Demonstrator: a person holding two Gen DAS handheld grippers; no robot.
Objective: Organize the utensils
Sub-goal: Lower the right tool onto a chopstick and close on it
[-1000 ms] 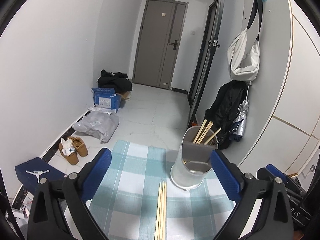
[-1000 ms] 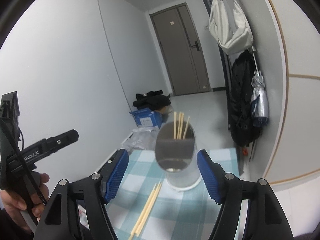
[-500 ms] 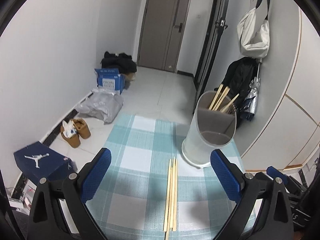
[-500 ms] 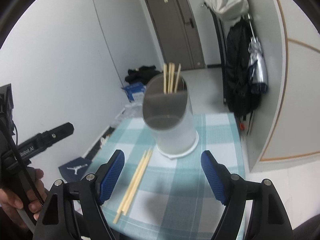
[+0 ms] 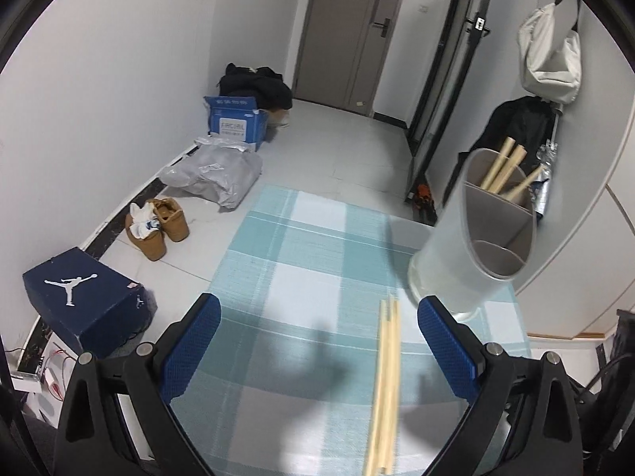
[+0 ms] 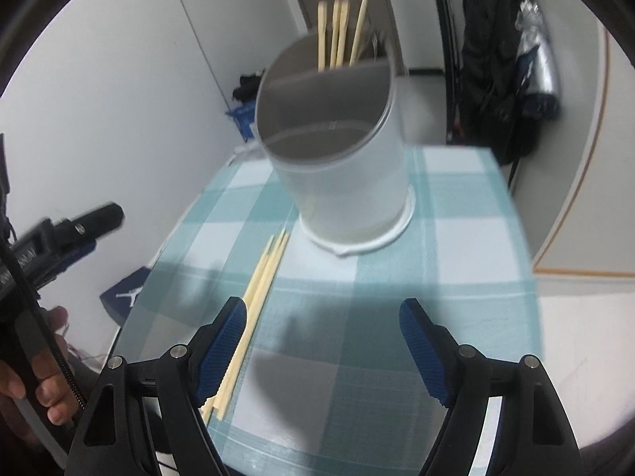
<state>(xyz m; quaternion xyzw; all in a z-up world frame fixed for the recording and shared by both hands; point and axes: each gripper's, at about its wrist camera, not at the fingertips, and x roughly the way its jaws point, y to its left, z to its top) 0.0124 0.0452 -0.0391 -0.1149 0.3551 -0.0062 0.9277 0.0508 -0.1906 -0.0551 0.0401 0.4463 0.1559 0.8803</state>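
Left wrist view: the left gripper [image 5: 317, 341] hangs over a table with a teal and white checked cloth [image 5: 301, 238], its blue pads wide apart with nothing clamped. A few loose chopsticks [image 5: 385, 377] lie flat on the cloth, running from near the bottom edge up toward the holder [image 5: 472, 246]; their far tips stop just short of its base. They sit between the two pads in the picture, closer to the right pad, and no pad touches them. The holder is a pale, translucent cup with a divider inside, standing upright at the right side of the cloth. More chopsticks [image 5: 506, 168] stand in its far compartment; the near compartment looks bare. On the floor beyond the table are a dark blue shoebox [image 5: 85, 295], tan shoes [image 5: 158, 228], a grey plastic bag [image 5: 216, 172] and a blue carton [image 5: 236, 123]. A white bag [image 5: 551, 59] hangs on the wall at right.

Right wrist view: the right gripper [image 6: 323, 341] has its jaws apart and empty. The loose chopsticks [image 6: 262, 281] lie on the cloth [image 6: 456, 238] just beside and partly behind the left pad, slanting up toward the holder [image 6: 341, 158], which stands ahead at centre. Upright chopsticks [image 6: 337, 31] poke out of its back compartment. At far left a hand [image 6: 35, 369] grips the handle of the left gripper [image 6: 95, 218], whose tips are blurred here.
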